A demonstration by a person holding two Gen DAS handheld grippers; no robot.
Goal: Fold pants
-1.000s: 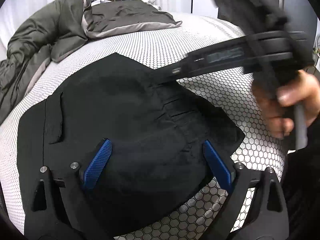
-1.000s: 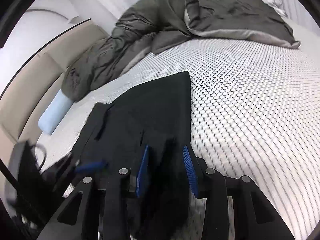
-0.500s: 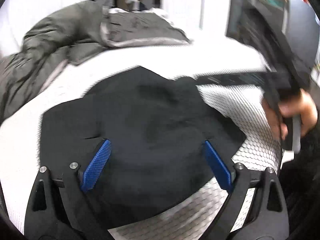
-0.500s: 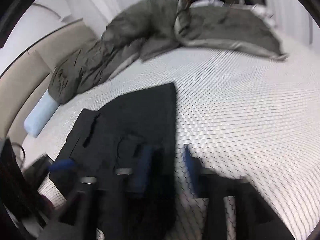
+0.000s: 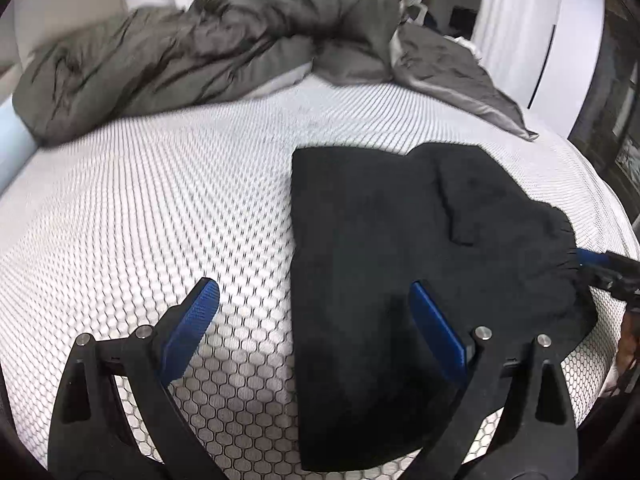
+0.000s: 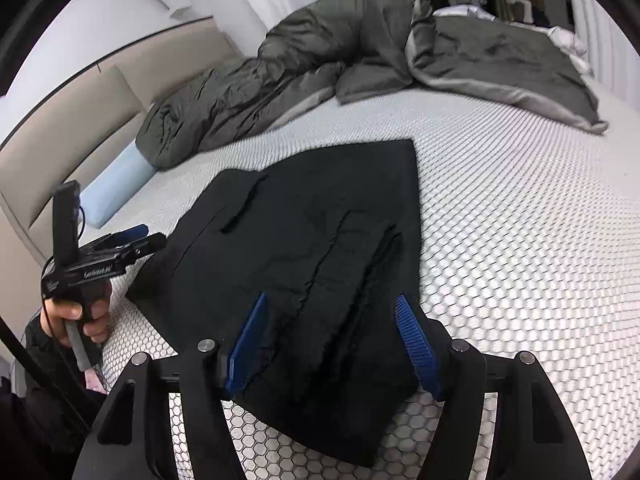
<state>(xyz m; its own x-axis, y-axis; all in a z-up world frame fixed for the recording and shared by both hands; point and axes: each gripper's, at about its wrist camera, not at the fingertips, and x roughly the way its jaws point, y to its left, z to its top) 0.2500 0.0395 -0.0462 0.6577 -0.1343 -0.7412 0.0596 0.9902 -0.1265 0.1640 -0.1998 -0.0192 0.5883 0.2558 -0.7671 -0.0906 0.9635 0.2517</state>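
Observation:
The black pants (image 5: 400,260) lie folded flat on the white honeycomb-patterned mattress (image 5: 160,208); they also show in the right wrist view (image 6: 320,248). My left gripper (image 5: 314,304) is open above the pants' left edge, holding nothing. My right gripper (image 6: 330,316) is open above the near end of the pants, empty. The left gripper also shows at the left of the right wrist view (image 6: 136,236), beside the pants. A right gripper fingertip (image 5: 592,258) shows at the pants' right edge.
A crumpled grey duvet (image 6: 320,68) lies along the far side of the bed. A light blue bolster (image 6: 116,184) rests against the beige headboard (image 6: 80,120). White curtains (image 5: 520,20) hang behind the bed.
The left gripper has swung left, so the pants now sit to its right. The right gripper has opened wider and pulled back toward the pants' near end.

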